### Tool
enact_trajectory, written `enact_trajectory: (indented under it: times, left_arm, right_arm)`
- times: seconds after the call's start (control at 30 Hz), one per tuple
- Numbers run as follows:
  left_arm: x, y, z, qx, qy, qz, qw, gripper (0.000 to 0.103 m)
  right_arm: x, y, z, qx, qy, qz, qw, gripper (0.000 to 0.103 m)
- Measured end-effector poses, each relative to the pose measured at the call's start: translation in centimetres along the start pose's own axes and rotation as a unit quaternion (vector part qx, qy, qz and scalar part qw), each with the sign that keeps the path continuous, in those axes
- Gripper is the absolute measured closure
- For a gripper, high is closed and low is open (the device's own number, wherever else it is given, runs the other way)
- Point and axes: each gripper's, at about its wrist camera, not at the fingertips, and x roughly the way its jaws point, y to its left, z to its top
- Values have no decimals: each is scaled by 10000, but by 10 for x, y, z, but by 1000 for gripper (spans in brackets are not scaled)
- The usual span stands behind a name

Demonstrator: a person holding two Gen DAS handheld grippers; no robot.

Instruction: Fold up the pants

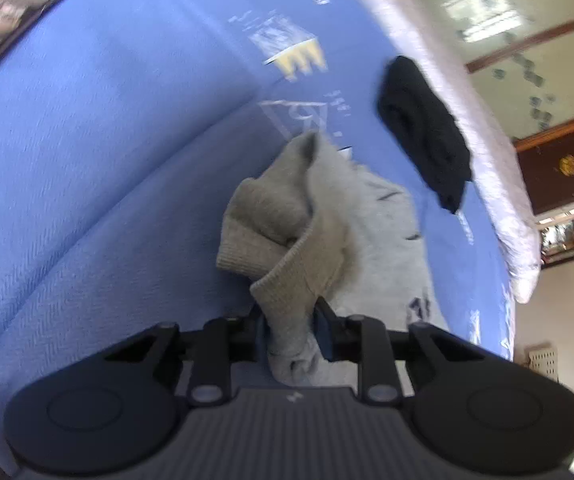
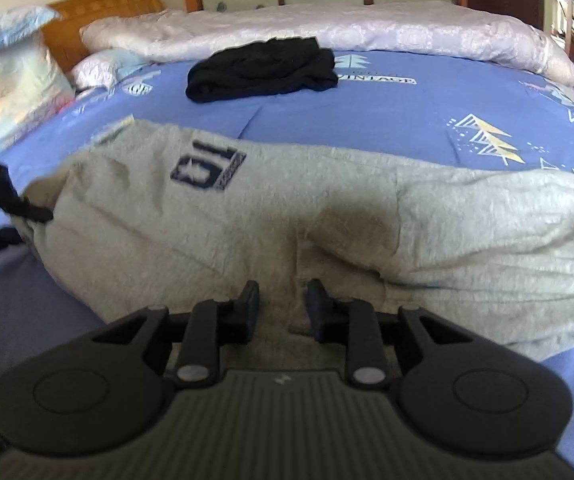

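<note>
The grey pants [image 1: 367,220] lie across the blue bedsheet [image 1: 107,160]. My left gripper [image 1: 291,320] is shut on their ribbed cuff, which bunches up between the pads and stands lifted off the sheet. In the right wrist view the grey pants [image 2: 367,208] stretch sideways, with a dark number patch [image 2: 207,168] facing up. My right gripper [image 2: 283,304] sits at their near edge, and a creased fold of fabric fills the narrow gap between its pads. The left gripper [image 2: 43,214] shows at the left edge, pinching the pants' end.
A black garment [image 2: 263,70] lies bunched farther back on the bedsheet [image 2: 407,112]. A white quilt [image 2: 327,28] runs along the far side of the bed. Pillows [image 2: 7,80] and a wooden headboard [image 2: 107,4] are at the left. A dark tablet [image 1: 11,16] rests on the sheet.
</note>
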Motion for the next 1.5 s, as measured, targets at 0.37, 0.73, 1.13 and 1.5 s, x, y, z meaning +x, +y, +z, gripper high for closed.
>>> enact_trajectory:
  times: [0.37, 0.73, 1.13, 1.5]
  left_arm:
    - [-51, -89, -26, 1816, -152, -520, 9819, 85]
    - [-94, -124, -43, 2505, -759, -890, 9610, 78]
    - [-89, -63, -27, 1517, -468, -564, 9857, 73]
    - [25, -168, -99, 2922, 770, -473, 9521, 61]
  right_arm:
    - [-11, 108, 11, -2467, -1097, 1338, 9535, 30]
    - [45, 121, 57, -1650, -807, 1156, 9762, 87]
    - [-6, -14, 97, 1431, -1196, 875, 9786, 88]
    - [-67, -151, -21, 3304, -807, -1165, 9331, 83]
